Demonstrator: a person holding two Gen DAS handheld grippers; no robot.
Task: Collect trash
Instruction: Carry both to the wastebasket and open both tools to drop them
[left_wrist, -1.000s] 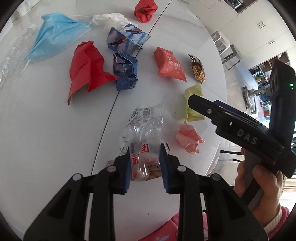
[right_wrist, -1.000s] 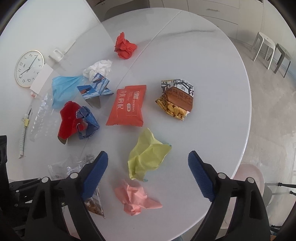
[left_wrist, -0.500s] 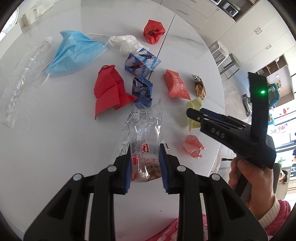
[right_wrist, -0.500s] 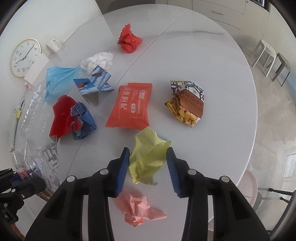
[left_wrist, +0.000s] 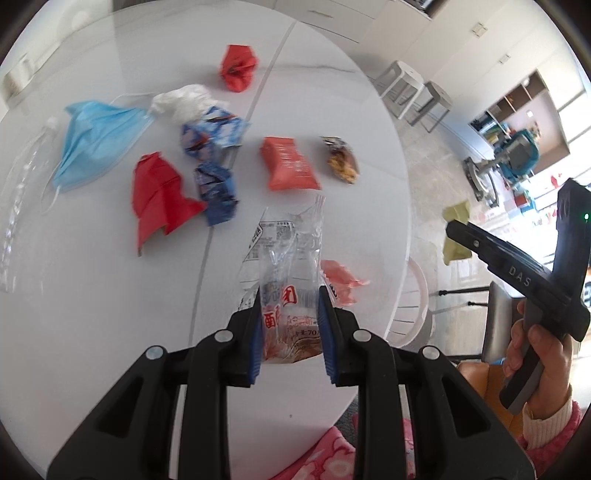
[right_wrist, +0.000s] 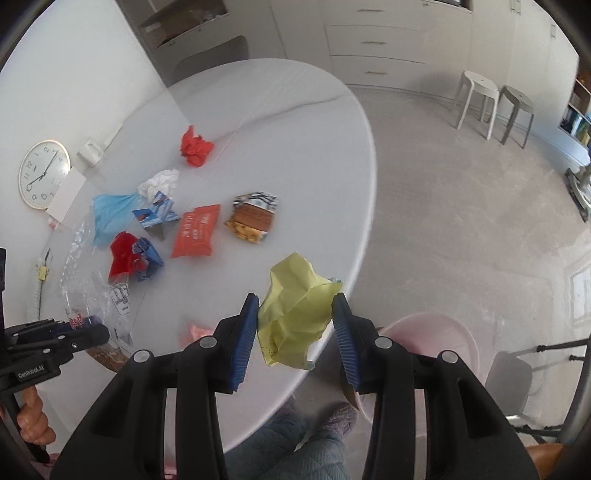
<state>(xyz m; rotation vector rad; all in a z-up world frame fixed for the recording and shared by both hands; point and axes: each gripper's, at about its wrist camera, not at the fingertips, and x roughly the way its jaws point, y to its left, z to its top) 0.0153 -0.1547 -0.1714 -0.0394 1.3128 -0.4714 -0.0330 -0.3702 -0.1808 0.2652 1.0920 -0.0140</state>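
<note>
My left gripper (left_wrist: 288, 300) is shut on a clear plastic food wrapper (left_wrist: 291, 254) with red print, held just above the white round table (left_wrist: 92, 332). Over the table's right edge, my right gripper (right_wrist: 295, 297) is shut on a crumpled yellow paper (right_wrist: 295, 314), which hangs in the air. In the left wrist view the right gripper (left_wrist: 458, 230) shows at the right with the yellow paper (left_wrist: 456, 251) and a hand on its handle. A pink crumpled paper (left_wrist: 341, 280) lies on the table near the wrapper.
On the table lie an orange packet (left_wrist: 288, 168), a snack bag (left_wrist: 341, 160), red paper (left_wrist: 159, 192), blue wrappers (left_wrist: 216, 192), a blue mask (left_wrist: 96, 144), white tissue (left_wrist: 181, 103), a red ball (left_wrist: 238, 70) and a clear bottle (left_wrist: 18, 195). A pink bin (right_wrist: 443, 325) stands on the floor beside the table.
The right gripper closed on the yellow paper and lifted it off the table toward the right edge. The left gripper rose a little with the wrapper.
</note>
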